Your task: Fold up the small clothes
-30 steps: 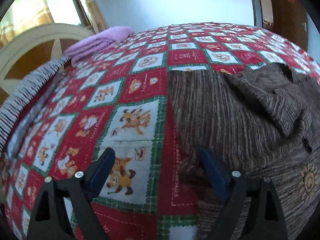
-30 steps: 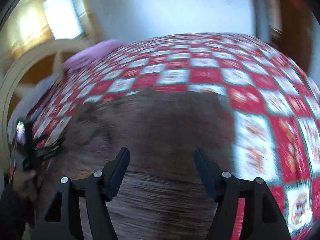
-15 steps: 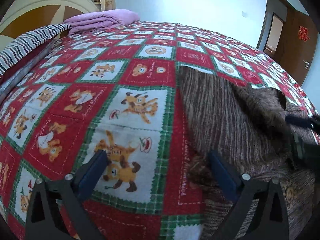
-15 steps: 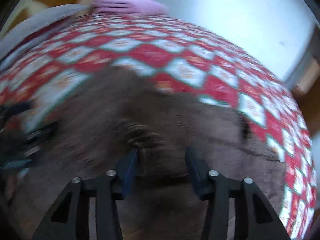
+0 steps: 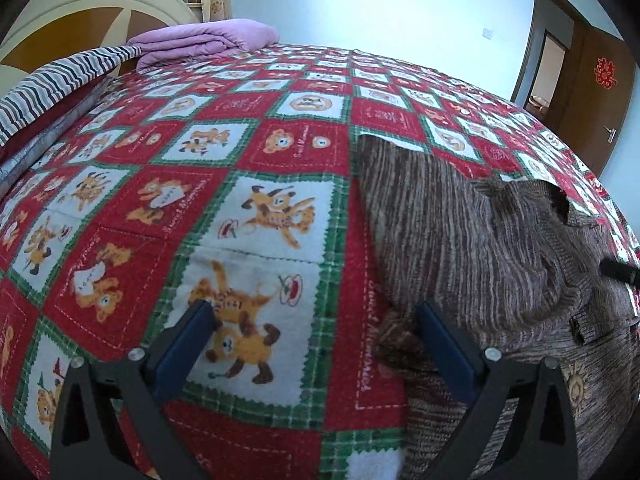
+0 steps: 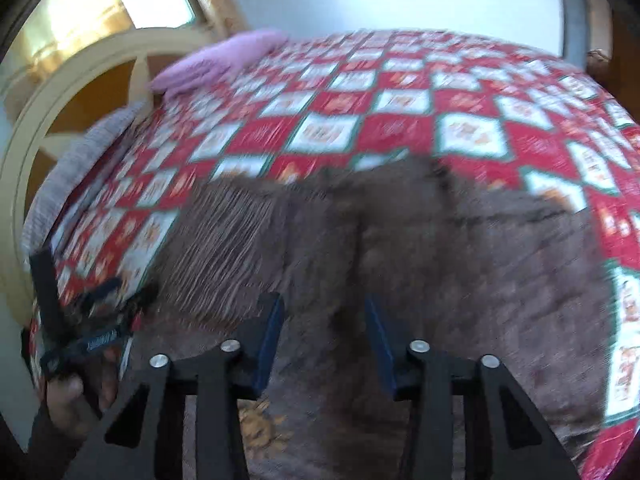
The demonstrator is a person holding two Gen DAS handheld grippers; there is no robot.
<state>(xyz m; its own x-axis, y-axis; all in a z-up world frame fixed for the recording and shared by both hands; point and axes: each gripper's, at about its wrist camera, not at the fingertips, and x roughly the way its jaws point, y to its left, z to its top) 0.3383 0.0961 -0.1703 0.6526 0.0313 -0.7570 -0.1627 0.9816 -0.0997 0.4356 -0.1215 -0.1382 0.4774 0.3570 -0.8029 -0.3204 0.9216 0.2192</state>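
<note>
Sweater [image 5: 460, 220] of brown knit lies spread on the red checked quilt [image 5: 256, 136], filling the 3 to 5 o'clock part of the left wrist view, with one sleeve already laid across its body toward 3 o'clock. A folded purple blanket [image 5: 204, 40] sits far off at 11 o'clock, well apart from the work.

The left gripper [image 5: 316, 320] hangs with its jaws spread wide. One pad is over bare quilt, the other just at the sweater's side edge near 5 o'clock; nothing is pinched between them.

The right gripper [image 6: 322, 324] is over the middle of the sweater [image 6: 440, 264] and its jaws are closing. Knit lies under and between them, but the view is blurred and the pads do not look to be pressing on cloth yet. At 8 o'clock in that view a hand [image 6: 76, 392] carries the other gripper.

The step looks like taking hold for the next fold. To do it well, I judge the right pads should gather one clean ridge of knit, not a bunched heap, and the left should move onto the near edge and pinch both layers. Loose knit stretches, so lifting both sides evenly should keep the crease straight.
</note>
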